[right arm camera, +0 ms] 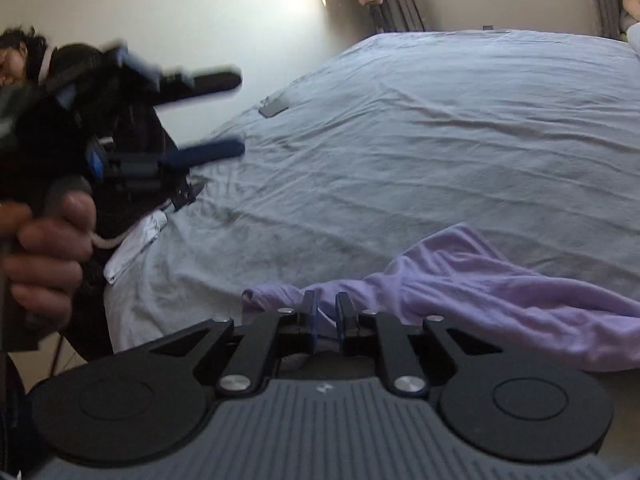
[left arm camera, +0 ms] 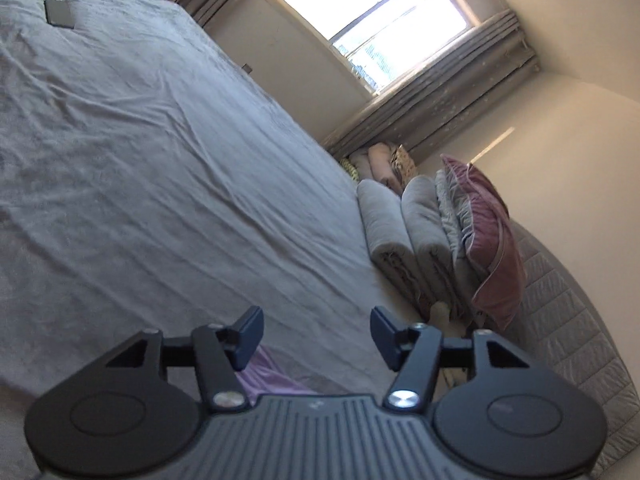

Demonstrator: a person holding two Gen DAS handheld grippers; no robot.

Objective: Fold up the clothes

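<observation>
A lavender garment lies crumpled on the grey bedsheet near the front edge. My right gripper sits at the garment's left end, its jaws nearly together with a fold of the cloth between the pads. My left gripper stands open above the sheet with nothing between its fingers. A strip of the lavender garment shows just under its left finger. In the right wrist view the left gripper is blurred at the left, held by a person's hand.
A dark flat device lies on the far part of the bed. Rolled grey quilts and a pink pillow are stacked at the head of the bed under a window. A white item hangs at the bed's left edge.
</observation>
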